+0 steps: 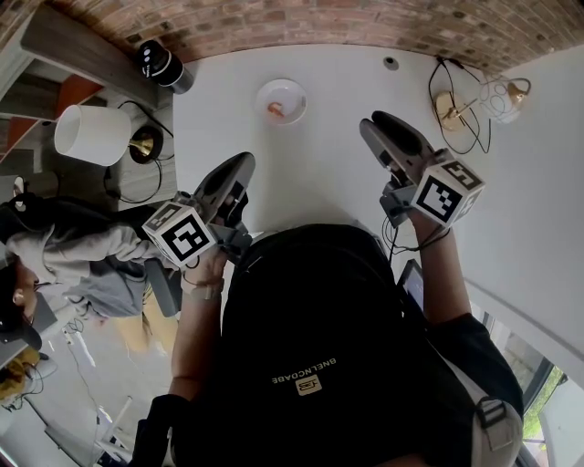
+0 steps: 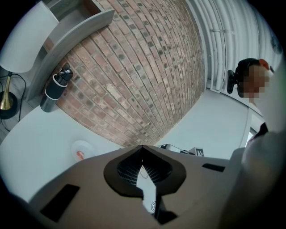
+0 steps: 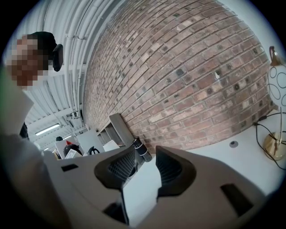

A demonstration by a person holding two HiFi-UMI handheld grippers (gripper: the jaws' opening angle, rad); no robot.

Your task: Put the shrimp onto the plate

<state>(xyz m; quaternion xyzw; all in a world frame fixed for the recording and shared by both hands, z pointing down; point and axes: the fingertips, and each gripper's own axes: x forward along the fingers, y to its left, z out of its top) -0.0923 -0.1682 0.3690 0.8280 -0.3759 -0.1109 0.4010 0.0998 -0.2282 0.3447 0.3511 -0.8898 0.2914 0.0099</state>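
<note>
A small white plate (image 1: 294,91) stands near the far edge of the white table (image 1: 328,164), and an orange shrimp (image 1: 275,109) lies on it. The left gripper view has the same plate (image 2: 86,145) and shrimp (image 2: 80,155) at lower left. My left gripper (image 1: 245,164) hovers short of the plate, to its near left, jaws shut with their tips touching and nothing between them (image 2: 142,147). My right gripper (image 1: 376,120) hangs to the right of the plate, jaws a little apart and empty (image 3: 145,150).
A black bottle (image 1: 162,66) stands at the table's back left by the brick wall (image 1: 319,23). A white lamp (image 1: 91,135) is off the left edge. A brass lamp base (image 1: 449,109) with loose cable and a wire-frame lamp (image 1: 506,96) sit at the back right.
</note>
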